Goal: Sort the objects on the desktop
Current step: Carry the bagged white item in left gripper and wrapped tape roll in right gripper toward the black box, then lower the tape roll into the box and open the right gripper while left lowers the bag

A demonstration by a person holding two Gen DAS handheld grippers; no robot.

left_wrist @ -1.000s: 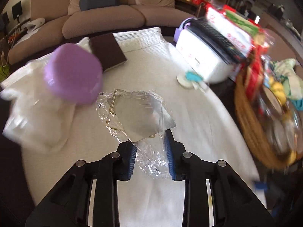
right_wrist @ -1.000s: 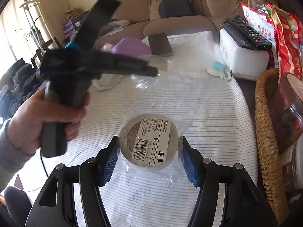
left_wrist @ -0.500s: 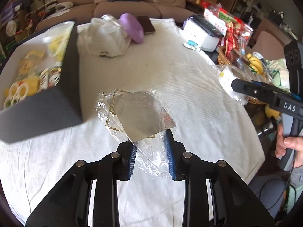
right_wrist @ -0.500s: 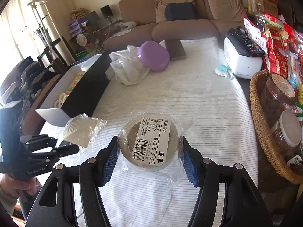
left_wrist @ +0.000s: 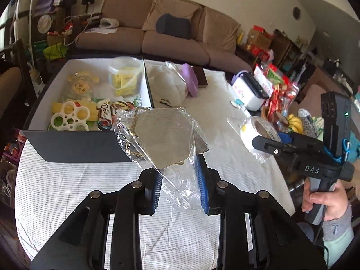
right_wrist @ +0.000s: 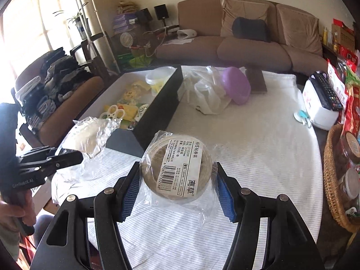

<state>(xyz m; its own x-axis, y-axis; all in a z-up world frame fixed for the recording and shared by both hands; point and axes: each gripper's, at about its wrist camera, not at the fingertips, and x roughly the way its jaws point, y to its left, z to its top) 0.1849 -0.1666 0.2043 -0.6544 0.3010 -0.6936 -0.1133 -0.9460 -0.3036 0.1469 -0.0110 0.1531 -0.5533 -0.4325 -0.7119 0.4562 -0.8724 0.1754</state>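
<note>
My left gripper (left_wrist: pixel 178 178) is shut on a clear plastic bag (left_wrist: pixel 164 132) that holds a flat grey sheet and gold wire clips. It hangs above the striped tablecloth, just before the front wall of the black box (left_wrist: pixel 74 144). My right gripper (right_wrist: pixel 177 181) is shut on a wrapped roll of labels (right_wrist: pixel 177 168) with a barcode sticker, held over the table's middle. In the right wrist view the left gripper (right_wrist: pixel 67 159) and its bag (right_wrist: pixel 90 137) sit at the left, near the box (right_wrist: pixel 162 103). In the left wrist view the right gripper (left_wrist: pixel 265 142) carries the roll (left_wrist: pixel 256 126) at the right.
The box holds several small items and a lidded plastic tub (left_wrist: pixel 124 74). Behind it lie a white plastic bag (right_wrist: pixel 207 92), a purple container (right_wrist: pixel 236 85) and a brown notebook (right_wrist: pixel 256 81). A white case with a remote (right_wrist: pixel 321 103) and a wicker basket (right_wrist: pixel 333 180) of jars line the right edge.
Both grippers have risen and drawn back with their loads still held. The left one swung left across the table, and the black box has come into view in front of it.
</note>
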